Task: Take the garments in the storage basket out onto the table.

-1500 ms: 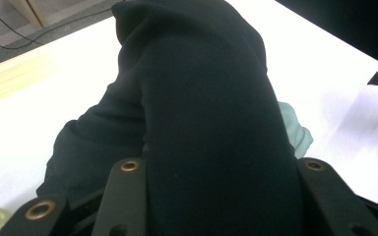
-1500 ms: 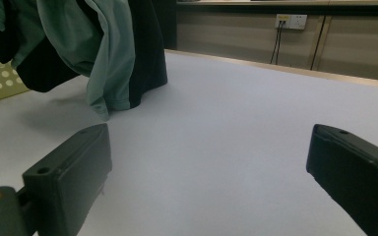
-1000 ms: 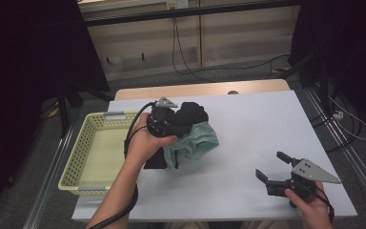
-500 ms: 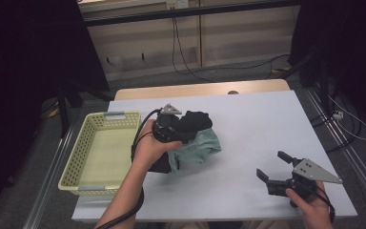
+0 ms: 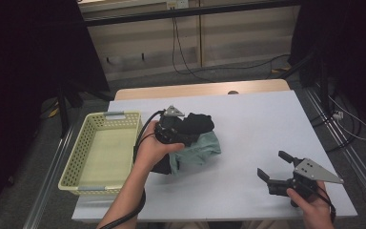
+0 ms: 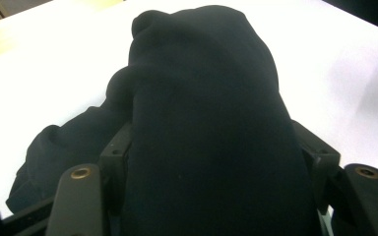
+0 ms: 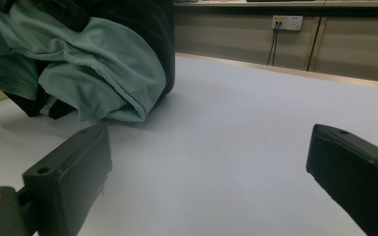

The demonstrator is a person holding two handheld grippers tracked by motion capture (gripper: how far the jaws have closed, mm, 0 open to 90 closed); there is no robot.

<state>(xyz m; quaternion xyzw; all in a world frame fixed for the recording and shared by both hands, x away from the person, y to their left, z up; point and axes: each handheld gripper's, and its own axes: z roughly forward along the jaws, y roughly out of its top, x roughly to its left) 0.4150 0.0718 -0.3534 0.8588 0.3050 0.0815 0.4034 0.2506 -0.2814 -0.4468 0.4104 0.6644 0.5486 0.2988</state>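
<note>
A black garment [image 5: 198, 124] lies bunched over a teal garment [image 5: 201, 150] near the middle of the white table [image 5: 257, 124]. My left gripper [image 5: 187, 130] is shut on the black garment [image 6: 202, 123], which drapes thick between its jaws and covers them. The teal garment [image 7: 93, 73] spreads under and to the right of the black one. At the table's front right my right gripper [image 5: 272, 168] stands open, low over the bare surface, its fingers [image 7: 71, 172] pointing toward the pile with nothing between them.
A pale yellow mesh basket [image 5: 83, 155] sits at the table's left edge, beside the left hand. A wooden strip [image 5: 205, 89] runs along the table's far edge. Cables hang on the back wall. Metal rails flank both sides of the table.
My left gripper has shifted a little to the right with the black garment, pulling it over the teal one. The right gripper has stayed put.
</note>
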